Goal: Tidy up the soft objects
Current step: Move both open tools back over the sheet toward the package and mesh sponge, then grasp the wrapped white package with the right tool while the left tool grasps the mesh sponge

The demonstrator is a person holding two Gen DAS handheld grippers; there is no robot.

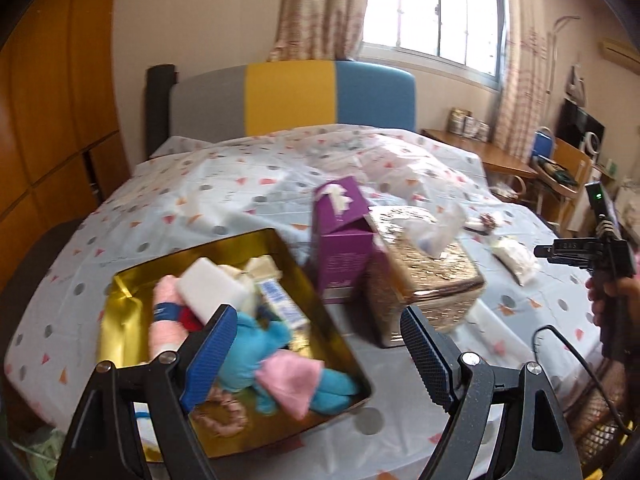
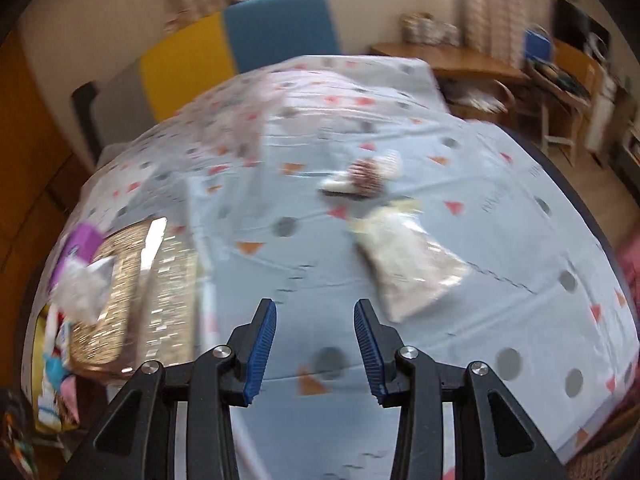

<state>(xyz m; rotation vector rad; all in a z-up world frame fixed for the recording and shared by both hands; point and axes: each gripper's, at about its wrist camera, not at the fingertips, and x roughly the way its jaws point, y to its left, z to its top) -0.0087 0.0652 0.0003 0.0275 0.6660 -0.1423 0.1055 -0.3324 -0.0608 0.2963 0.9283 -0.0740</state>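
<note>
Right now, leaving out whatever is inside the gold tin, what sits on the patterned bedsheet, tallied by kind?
Tissue boxes: 2 (purple cardboard box, gold woven box)
Open gold metal tin: 1
Clear plastic packet of white stuff: 1
Small brown-and-white fuzzy item, blurred: 1
Total: 5

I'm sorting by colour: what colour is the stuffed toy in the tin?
Bright blue; the stuffed toy in the gold tin shows best in the left wrist view.

Bright window daylight; right view perhaps motion-blurred.
</note>
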